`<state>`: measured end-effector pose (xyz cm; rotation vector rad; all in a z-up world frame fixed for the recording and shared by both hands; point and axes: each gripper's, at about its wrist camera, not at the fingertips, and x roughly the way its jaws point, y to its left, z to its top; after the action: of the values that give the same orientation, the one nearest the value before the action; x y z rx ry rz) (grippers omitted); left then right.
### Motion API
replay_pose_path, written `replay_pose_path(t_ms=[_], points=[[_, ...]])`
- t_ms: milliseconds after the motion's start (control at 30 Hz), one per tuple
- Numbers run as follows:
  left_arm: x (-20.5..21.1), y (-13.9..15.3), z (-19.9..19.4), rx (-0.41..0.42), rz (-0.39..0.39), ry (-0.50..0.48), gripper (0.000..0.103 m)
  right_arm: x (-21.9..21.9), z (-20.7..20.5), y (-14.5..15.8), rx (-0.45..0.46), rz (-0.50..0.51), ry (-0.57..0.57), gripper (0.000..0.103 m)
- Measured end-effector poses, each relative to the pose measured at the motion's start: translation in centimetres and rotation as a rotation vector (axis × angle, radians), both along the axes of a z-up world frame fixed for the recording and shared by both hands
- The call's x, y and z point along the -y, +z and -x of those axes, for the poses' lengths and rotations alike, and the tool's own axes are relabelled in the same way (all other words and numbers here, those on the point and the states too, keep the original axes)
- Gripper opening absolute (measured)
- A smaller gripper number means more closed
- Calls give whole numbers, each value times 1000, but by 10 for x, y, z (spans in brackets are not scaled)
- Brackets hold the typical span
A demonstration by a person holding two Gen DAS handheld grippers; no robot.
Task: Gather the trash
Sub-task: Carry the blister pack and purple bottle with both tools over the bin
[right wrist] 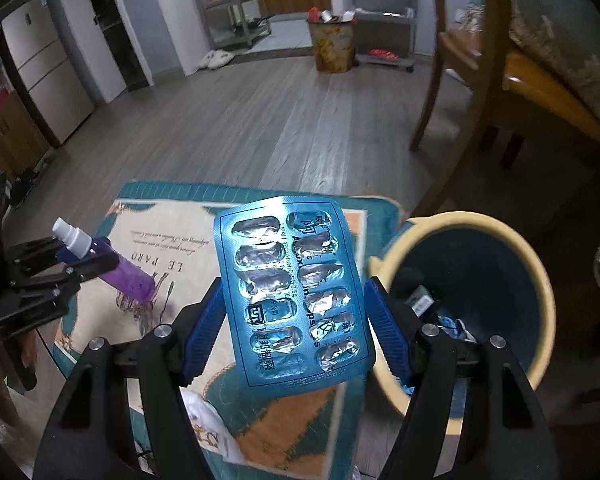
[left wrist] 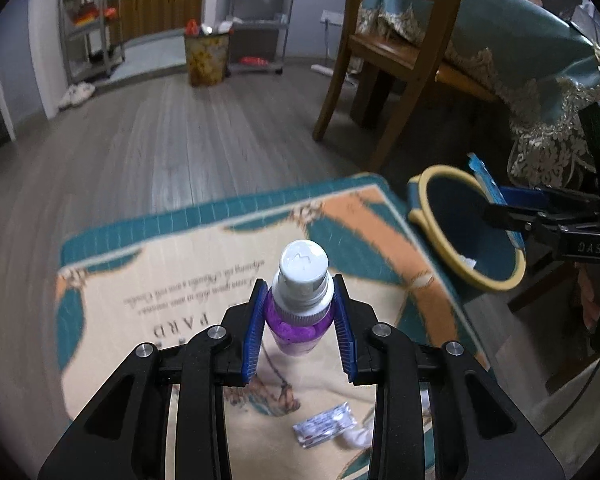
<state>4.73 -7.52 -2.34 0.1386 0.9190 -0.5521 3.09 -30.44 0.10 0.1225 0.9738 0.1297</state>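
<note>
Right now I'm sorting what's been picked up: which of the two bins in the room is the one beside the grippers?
The blue bin with the cream rim, next to the rug. The patterned yellow bin stands far off by the shelves.

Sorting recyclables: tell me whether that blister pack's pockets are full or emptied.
Emptied, mostly: the blister pack shows crushed, torn foil pockets; the lowest ones are unclear.

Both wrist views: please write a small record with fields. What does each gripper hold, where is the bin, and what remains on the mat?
left gripper: shut on the purple spray bottle, white cap pointing away from the camera
right gripper: shut on the blue blister pack, pockets look empty
bin: blue with a cream rim, beside the mat's right edge, some trash inside
mat: teal border, on the wood floor
left on mat: small foil packet
</note>
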Motion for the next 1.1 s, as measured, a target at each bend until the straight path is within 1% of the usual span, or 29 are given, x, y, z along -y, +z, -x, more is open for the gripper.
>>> replay_pose_path(t_ms=[133,267,367,567,733,867,1000,1100], points=[[19,17,3,41,-34,-14,34,22,9,8,26,-3,-48,69],[39,30,6,66,-25,-28,34,57,12,5,35,-39,-123,69],[62,38,8,93,-32,-62,34,82,17,0,42,-44,-165,69],[114,45,12,113,-9,-137,34,132,28,-9,52,-61,-233,69],[157,34,19,97,1,-217,34,169,37,-22,35,-66,-301,69],[189,21,25,77,15,-286,34,193,41,-44,-17,-82,-345,69],[219,-1,25,35,20,-335,34,203,40,-62,-64,-91,-351,69],[233,-18,25,7,1,-355,34,205,38,-72,-94,-93,-345,69]])
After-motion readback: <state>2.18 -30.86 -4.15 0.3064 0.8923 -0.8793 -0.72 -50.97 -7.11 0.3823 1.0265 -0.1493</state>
